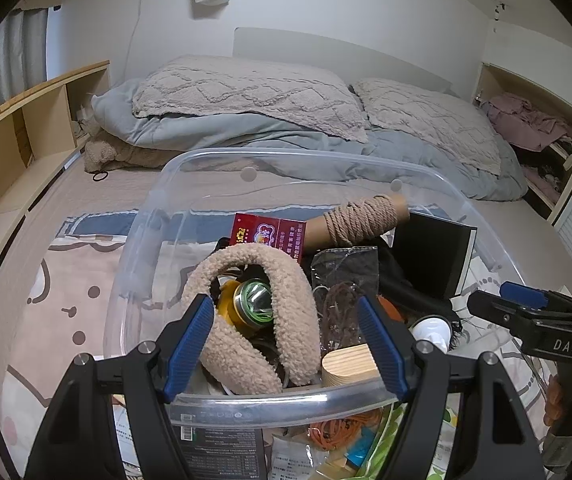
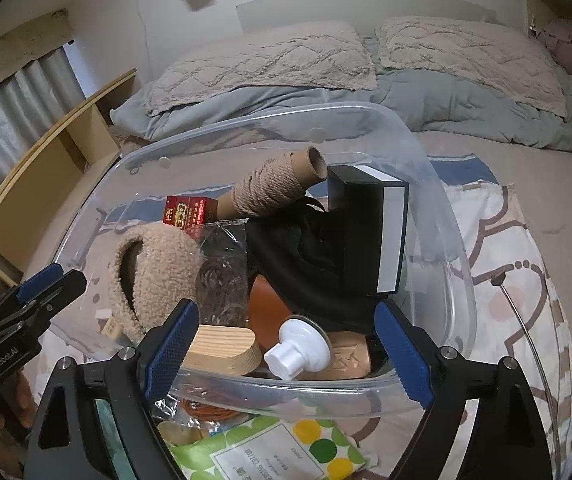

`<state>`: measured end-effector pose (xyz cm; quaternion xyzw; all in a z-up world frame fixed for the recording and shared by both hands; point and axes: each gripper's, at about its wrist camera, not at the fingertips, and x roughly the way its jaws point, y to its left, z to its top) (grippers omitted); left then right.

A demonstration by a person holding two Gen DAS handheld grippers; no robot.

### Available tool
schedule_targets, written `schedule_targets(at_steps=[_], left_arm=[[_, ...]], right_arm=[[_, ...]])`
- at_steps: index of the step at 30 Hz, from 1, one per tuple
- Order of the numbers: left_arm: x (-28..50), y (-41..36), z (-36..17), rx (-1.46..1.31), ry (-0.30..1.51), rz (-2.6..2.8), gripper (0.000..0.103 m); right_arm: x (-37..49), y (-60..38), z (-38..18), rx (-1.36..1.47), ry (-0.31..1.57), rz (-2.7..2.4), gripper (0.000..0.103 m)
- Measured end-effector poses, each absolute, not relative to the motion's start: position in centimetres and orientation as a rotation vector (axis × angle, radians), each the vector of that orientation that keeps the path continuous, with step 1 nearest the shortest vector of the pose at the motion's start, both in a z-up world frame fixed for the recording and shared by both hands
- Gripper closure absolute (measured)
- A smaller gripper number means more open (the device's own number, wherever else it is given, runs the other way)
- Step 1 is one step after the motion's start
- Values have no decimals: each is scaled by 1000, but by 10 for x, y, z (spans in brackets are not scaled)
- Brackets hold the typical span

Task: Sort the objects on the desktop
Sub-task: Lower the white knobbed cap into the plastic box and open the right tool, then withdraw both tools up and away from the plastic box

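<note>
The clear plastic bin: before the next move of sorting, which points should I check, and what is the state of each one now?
1. Right gripper holds nothing: ok, its pads stand apart, clear of the white plastic cap lying between them in the bin.
2. Left gripper holds nothing: ok, jaws apart over the fleece headband.
3. Clear bin upright on the bed: ok.
4. Room left in the bin: not ok, items are piled high.
5. Items still outside the near rim: not ok, several packets remain.
6. Black box stable: cannot tell.

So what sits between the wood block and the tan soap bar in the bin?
A white plastic cap lies between the wood block and the soap bar, shown in the right wrist view.
</note>
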<state>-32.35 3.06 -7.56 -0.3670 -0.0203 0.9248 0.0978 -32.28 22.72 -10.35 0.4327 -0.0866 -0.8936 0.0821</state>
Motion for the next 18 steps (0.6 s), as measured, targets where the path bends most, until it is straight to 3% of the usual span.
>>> schedule_targets(at_steps=[13, 16, 18], left_arm=[[-321, 33, -75, -1084, -55, 2738, 29], [-320, 35, -75, -1082, -59, 2738, 29], [-319, 36, -74, -1082, -58, 2738, 29]], right_arm=[[-320, 228, -104, 1253, -237, -2682, 13], [-315, 233, -101, 1156, -310, -2702, 0], [-311, 234, -101, 1102, -317, -2728, 0]])
